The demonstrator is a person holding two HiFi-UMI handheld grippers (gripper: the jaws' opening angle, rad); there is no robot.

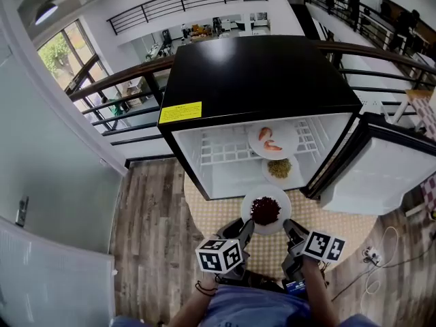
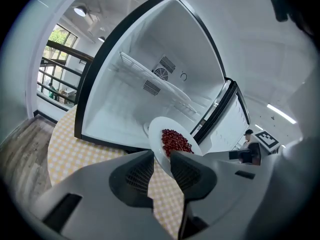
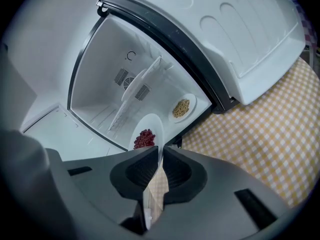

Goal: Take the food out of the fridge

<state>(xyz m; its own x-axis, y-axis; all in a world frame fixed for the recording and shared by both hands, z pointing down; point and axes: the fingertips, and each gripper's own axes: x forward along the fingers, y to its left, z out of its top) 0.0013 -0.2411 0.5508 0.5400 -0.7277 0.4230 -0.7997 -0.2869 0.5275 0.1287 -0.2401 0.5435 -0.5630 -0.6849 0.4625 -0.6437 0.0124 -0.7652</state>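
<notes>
A white plate of dark red beans (image 1: 266, 210) hangs in front of the open fridge (image 1: 259, 87), held by both grippers. My left gripper (image 1: 244, 229) is shut on the plate's left rim (image 2: 159, 156). My right gripper (image 1: 289, 227) is shut on its right rim (image 3: 156, 134). Inside the fridge, a plate of shrimp (image 1: 271, 140) rests on the wire shelf (image 1: 225, 148). A plate of yellowish grains (image 1: 279, 169) sits on the fridge floor, also seen as the grain plate (image 3: 181, 107) in the right gripper view.
The fridge door (image 1: 385, 172) stands open to the right. A yellow checked mat (image 1: 218, 220) lies under the fridge on the wood floor (image 1: 146, 216). A railing (image 1: 129, 80) runs behind, and a cable (image 1: 378, 257) lies at the right.
</notes>
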